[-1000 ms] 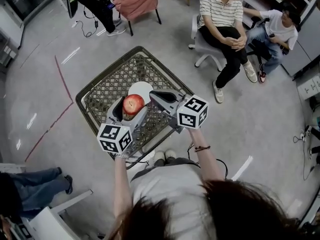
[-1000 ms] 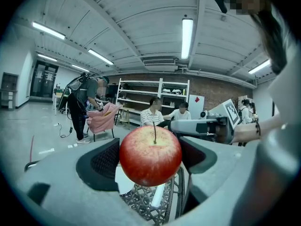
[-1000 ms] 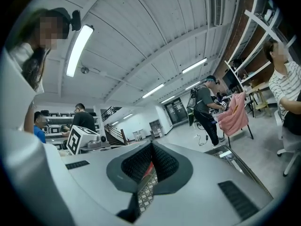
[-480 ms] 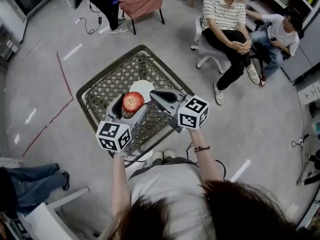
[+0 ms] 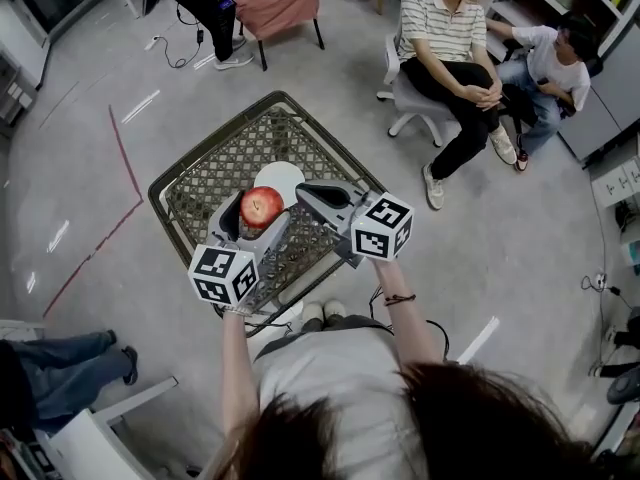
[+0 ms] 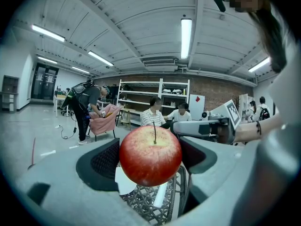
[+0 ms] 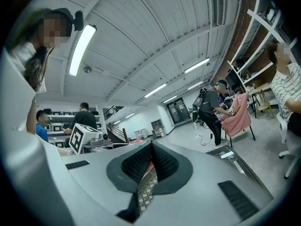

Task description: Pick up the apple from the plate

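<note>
Close in, the left tool (image 5: 257, 218) grips the apple (image 6: 150, 155), held above the wire-mesh table (image 5: 215, 168) and clear of the white plate (image 5: 287, 177). The apple's stem axis runs upright, and the stem shows only in the left gripper view. Just beside it, the right tool (image 5: 305, 190) is closed on nothing, its pads meeting in its own view. Beyond lies grey floor (image 5: 90, 118) with a red line (image 5: 128, 158), then seated people (image 5: 445, 38).

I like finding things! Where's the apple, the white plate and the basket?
apple (image 6: 150, 157), left gripper view, red front
white plate (image 5: 290, 176), head view, bare upper part
basket (image 5: 213, 171), head view, mesh wall
</note>
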`<move>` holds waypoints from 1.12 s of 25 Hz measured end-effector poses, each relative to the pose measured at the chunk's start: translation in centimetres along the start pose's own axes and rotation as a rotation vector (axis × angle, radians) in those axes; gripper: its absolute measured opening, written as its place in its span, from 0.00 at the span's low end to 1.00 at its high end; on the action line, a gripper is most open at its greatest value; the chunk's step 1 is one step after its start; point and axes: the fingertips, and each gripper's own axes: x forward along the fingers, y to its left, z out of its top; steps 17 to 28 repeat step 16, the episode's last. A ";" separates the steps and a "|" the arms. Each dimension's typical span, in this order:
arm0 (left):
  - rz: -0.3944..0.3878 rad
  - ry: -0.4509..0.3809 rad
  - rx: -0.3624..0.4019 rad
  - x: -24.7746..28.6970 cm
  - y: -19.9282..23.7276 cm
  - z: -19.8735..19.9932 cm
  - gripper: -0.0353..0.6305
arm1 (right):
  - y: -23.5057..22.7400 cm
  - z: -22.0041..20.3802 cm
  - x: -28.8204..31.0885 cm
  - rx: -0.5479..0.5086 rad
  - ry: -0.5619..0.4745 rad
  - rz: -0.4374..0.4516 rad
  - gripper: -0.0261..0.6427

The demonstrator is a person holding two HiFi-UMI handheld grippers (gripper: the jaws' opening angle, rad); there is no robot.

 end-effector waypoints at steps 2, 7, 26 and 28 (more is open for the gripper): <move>-0.003 0.001 -0.003 0.0 -0.1 0.1 0.65 | 0.1 0.1 -0.1 -0.006 0.007 0.001 0.05; -0.013 0.014 0.002 0.2 -0.4 0.0 0.65 | 0.1 0.1 -0.2 -0.006 0.016 0.006 0.05; -0.026 0.014 0.008 0.5 -0.6 -0.4 0.65 | -0.2 -0.4 -0.5 -0.006 0.008 -0.007 0.05; -0.026 0.014 0.008 0.5 -0.6 -0.4 0.65 | -0.2 -0.4 -0.5 -0.006 0.008 -0.007 0.05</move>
